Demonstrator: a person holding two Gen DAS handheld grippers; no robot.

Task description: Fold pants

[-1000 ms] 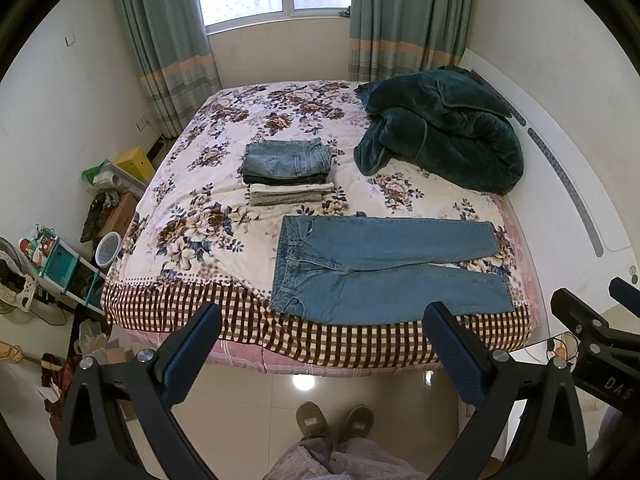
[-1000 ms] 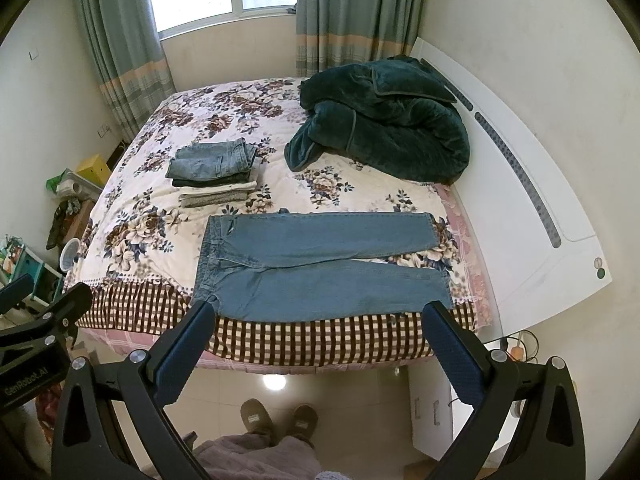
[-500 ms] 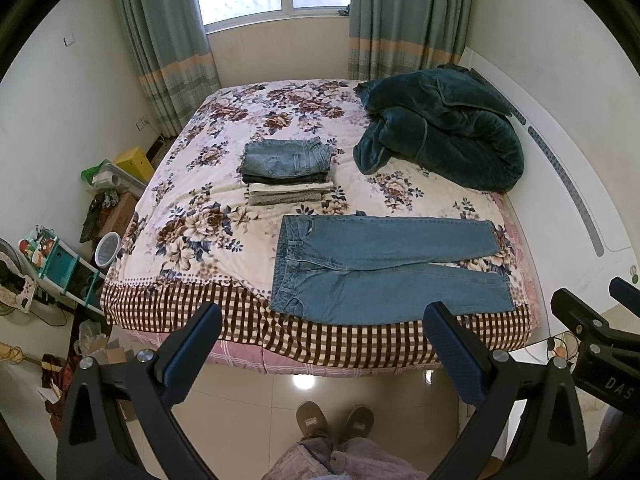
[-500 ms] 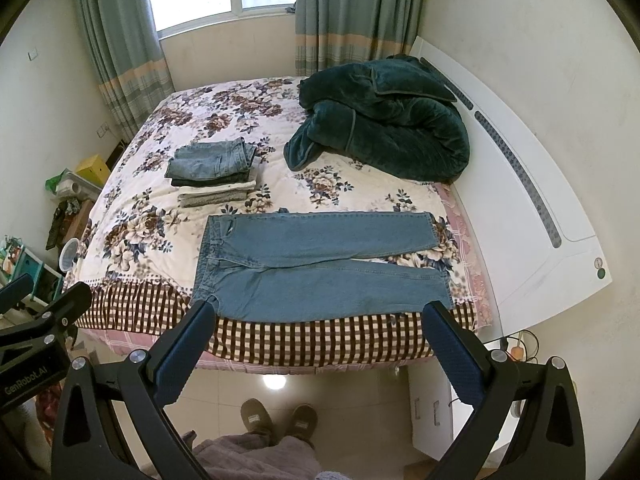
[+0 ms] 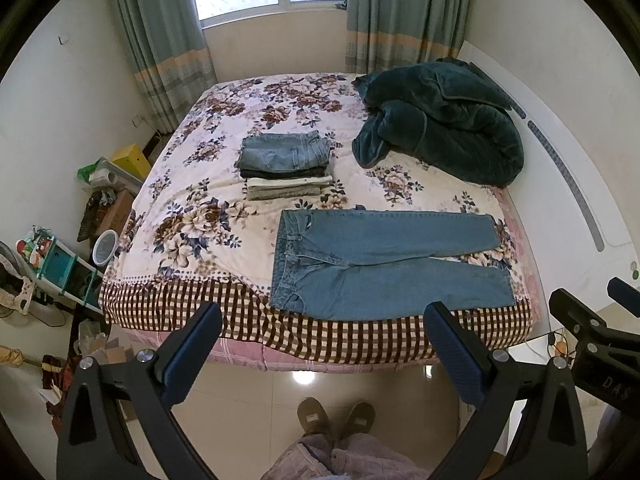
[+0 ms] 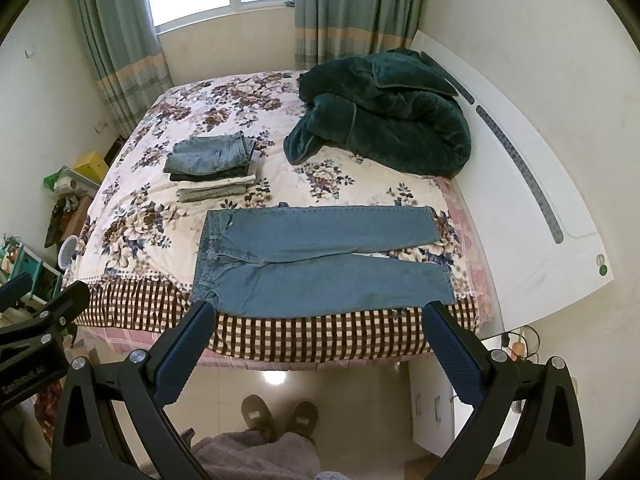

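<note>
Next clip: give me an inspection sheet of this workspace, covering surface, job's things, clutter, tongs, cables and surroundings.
Surface: floral bedspread with a brown checked hem, on a bed.
Job's things: blue denim jeans spread flat near the front edge, waistband left, legs right, unfolded.
Clutter: stack of folded garments behind the jeans; crumpled dark green plush blanket at back right.
Tongs: left tongs and right tongs both open, empty, held above the floor short of the bed.
Cables: some wires on the floor by the bed's right corner; details unclear.
Surroundings: window with grey-green curtains; cluttered shelves at left; person's slippers on tiled floor.
</note>
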